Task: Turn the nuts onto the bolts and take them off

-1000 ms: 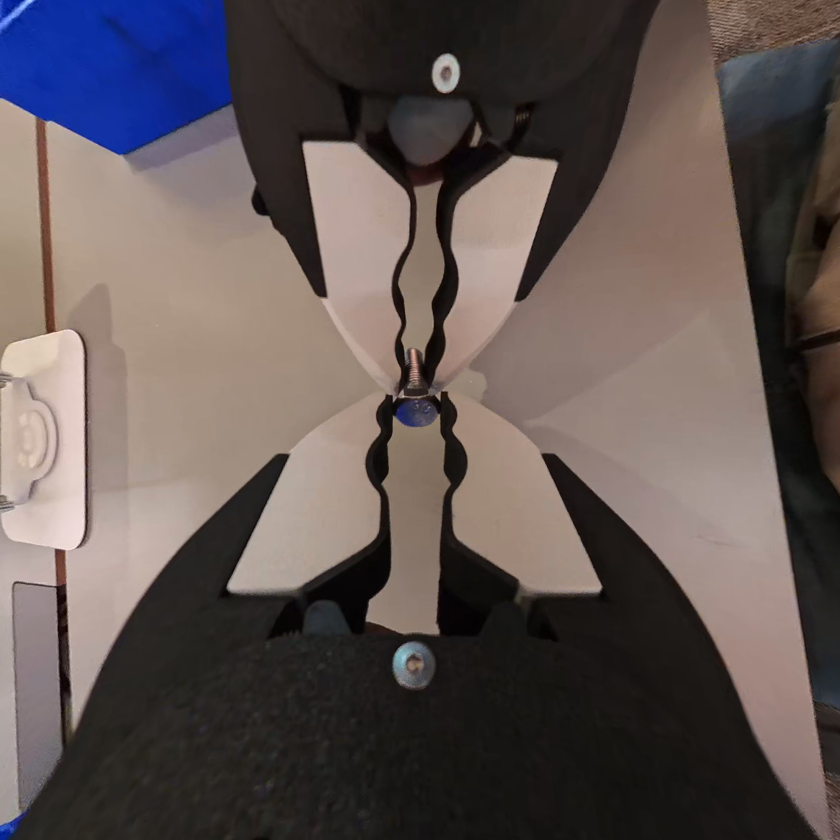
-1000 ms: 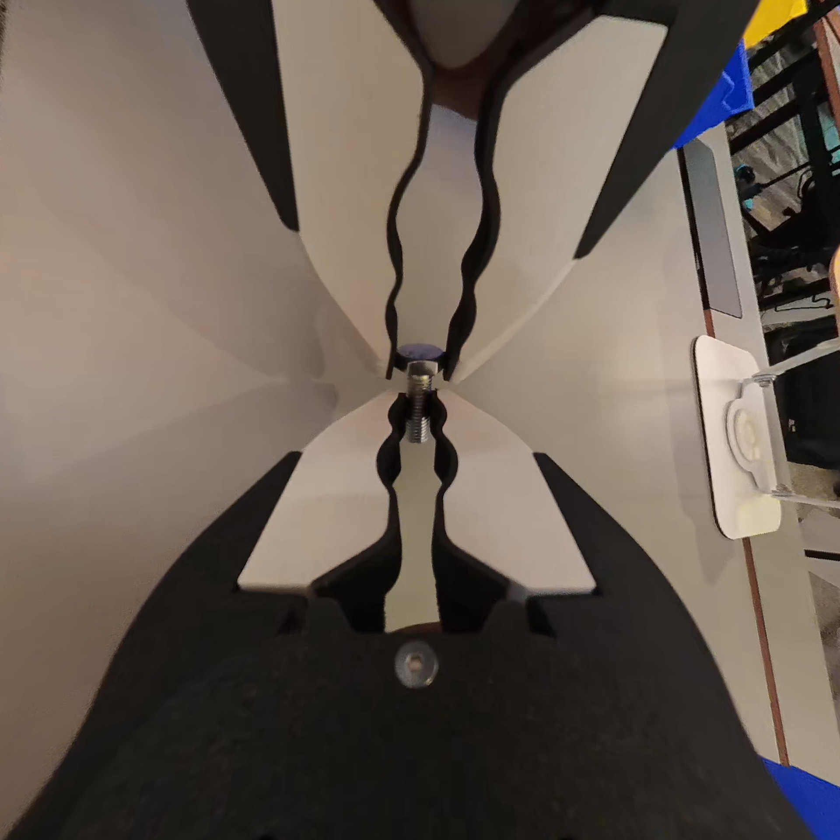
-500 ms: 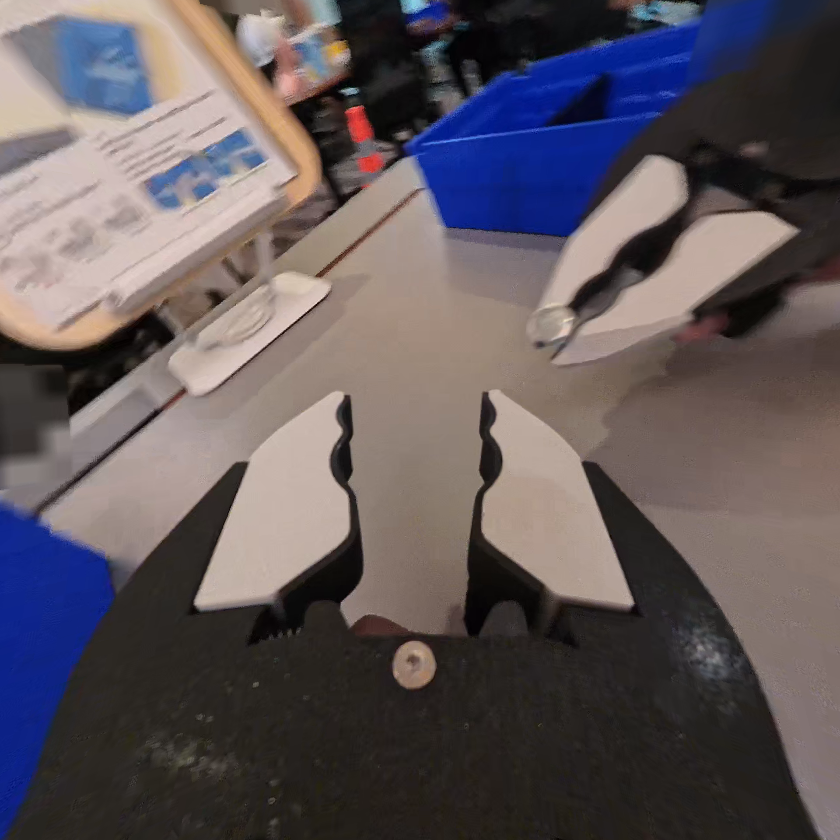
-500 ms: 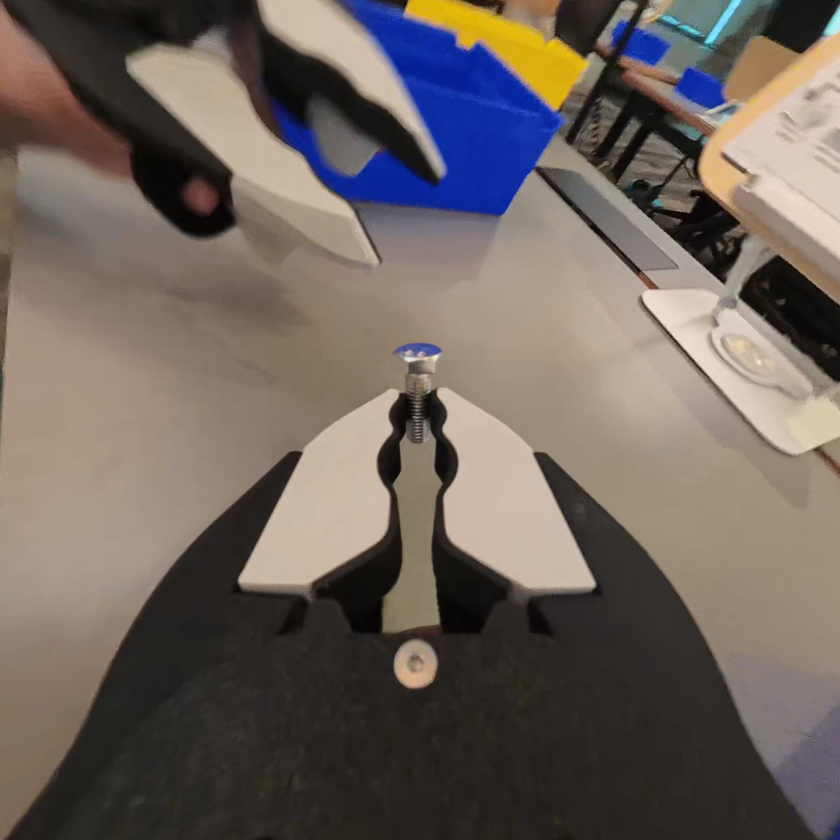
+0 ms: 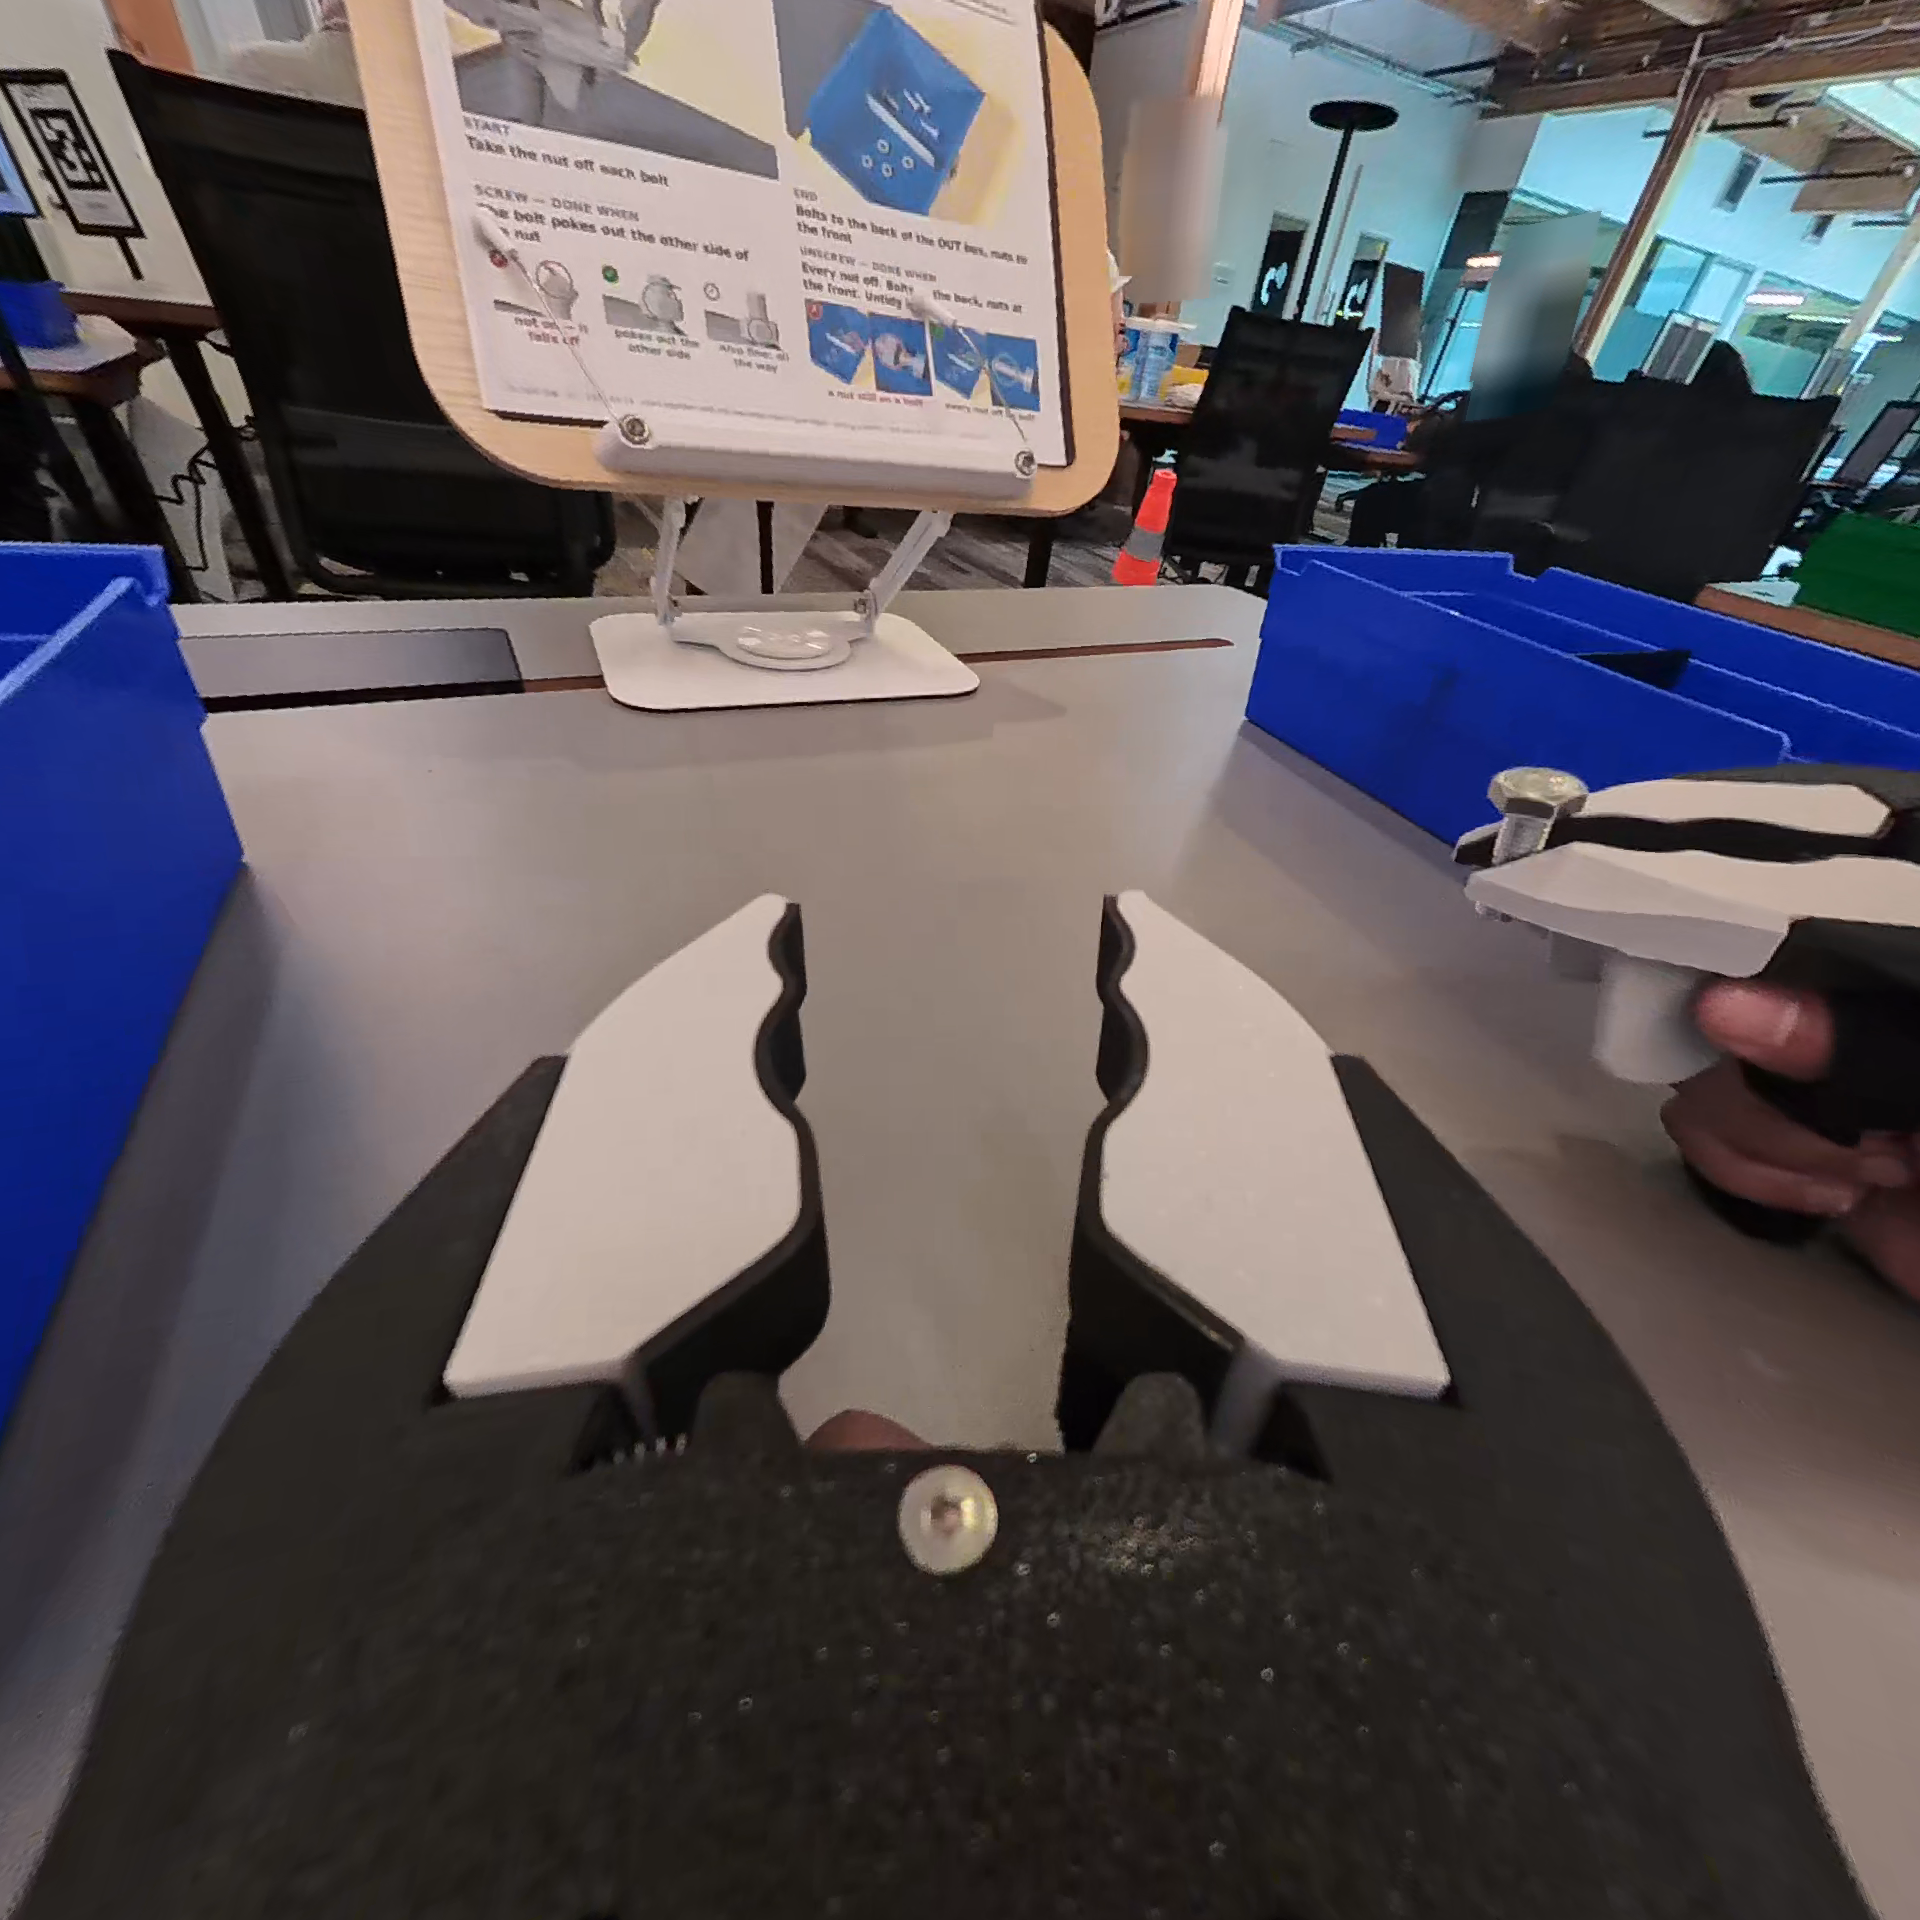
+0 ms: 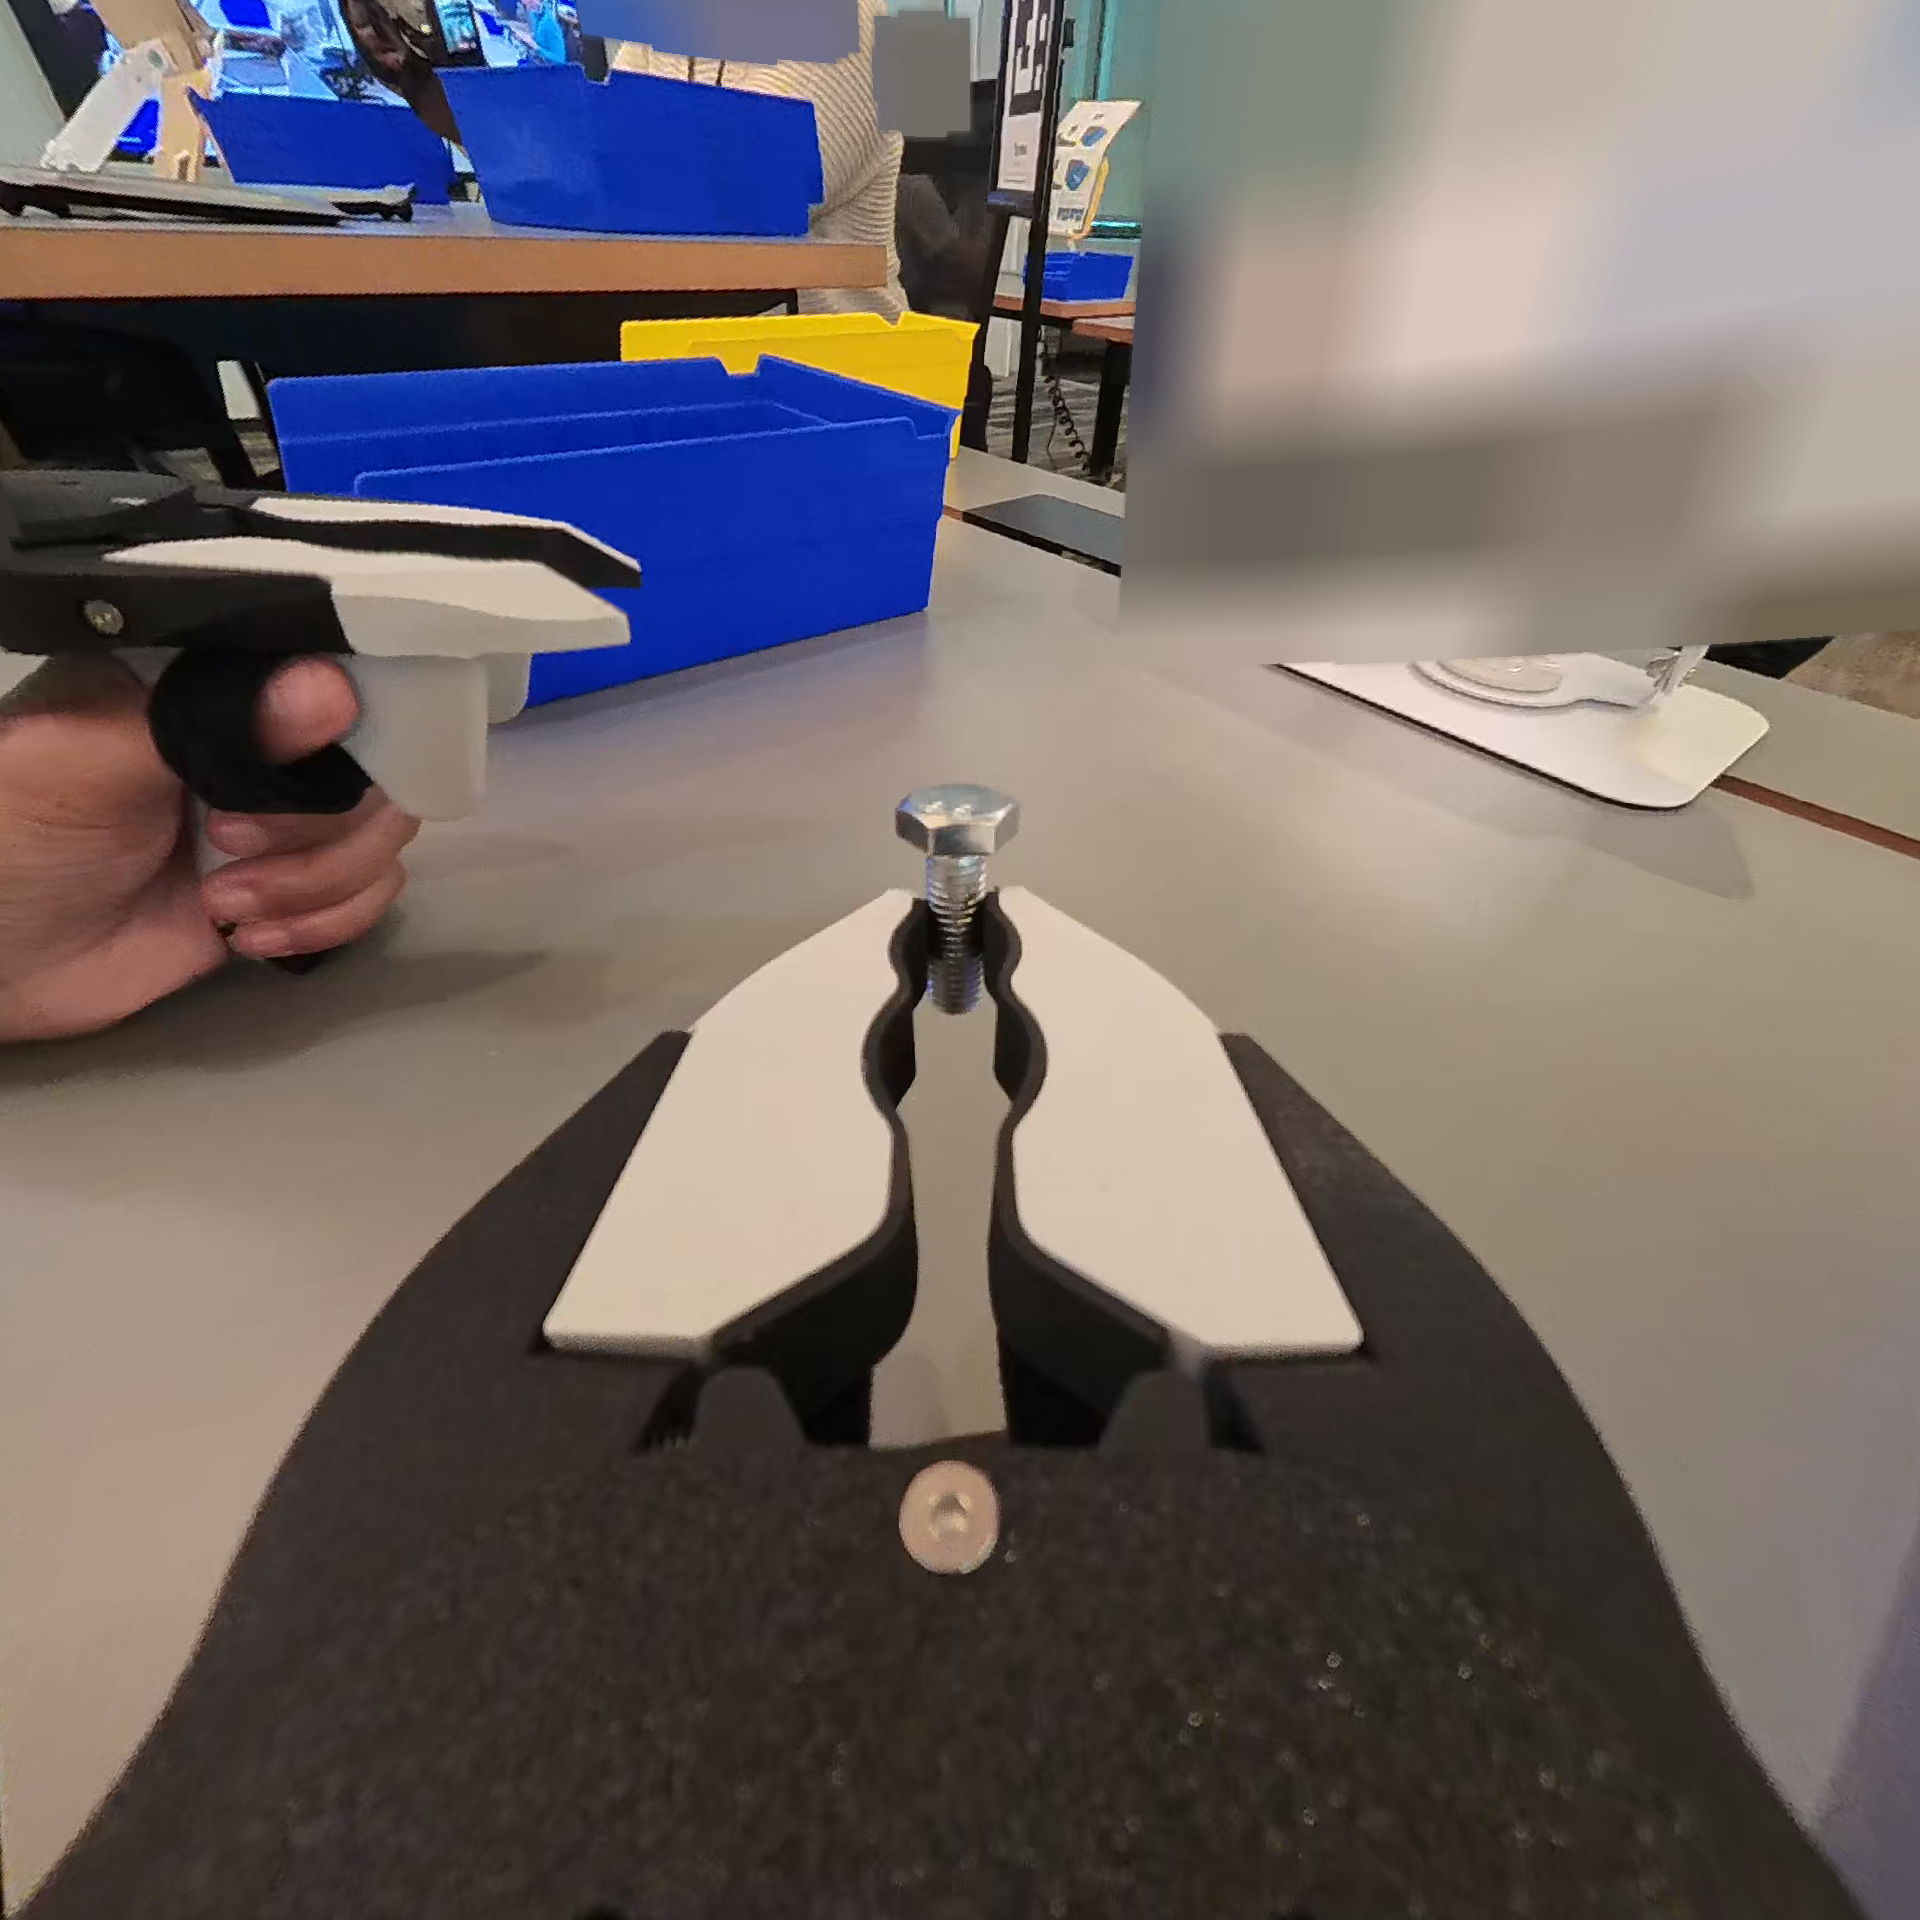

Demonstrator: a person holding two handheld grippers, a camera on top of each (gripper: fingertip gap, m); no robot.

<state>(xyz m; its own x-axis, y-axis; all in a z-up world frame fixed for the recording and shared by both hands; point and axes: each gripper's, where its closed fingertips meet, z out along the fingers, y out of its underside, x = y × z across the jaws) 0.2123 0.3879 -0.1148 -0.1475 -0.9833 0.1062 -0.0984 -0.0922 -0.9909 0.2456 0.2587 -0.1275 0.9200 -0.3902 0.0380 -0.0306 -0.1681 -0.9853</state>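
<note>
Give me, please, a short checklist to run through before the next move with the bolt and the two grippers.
1. Right gripper shut on the bolt, clamped on the threads: ok.
2. Bolt upright, hex head above the fingertips: ok.
3. Nut on the bolt: none shows on the exposed thread; not ok if one is meant to be there.
4. Left gripper open with nothing between its fingers, ready to grasp: ok.
5. Grey table between the two grippers free of obstacles: ok.
6. Where a nut lies, perhaps in a blue bin: cannot tell, since no nut shows in either view.
</note>
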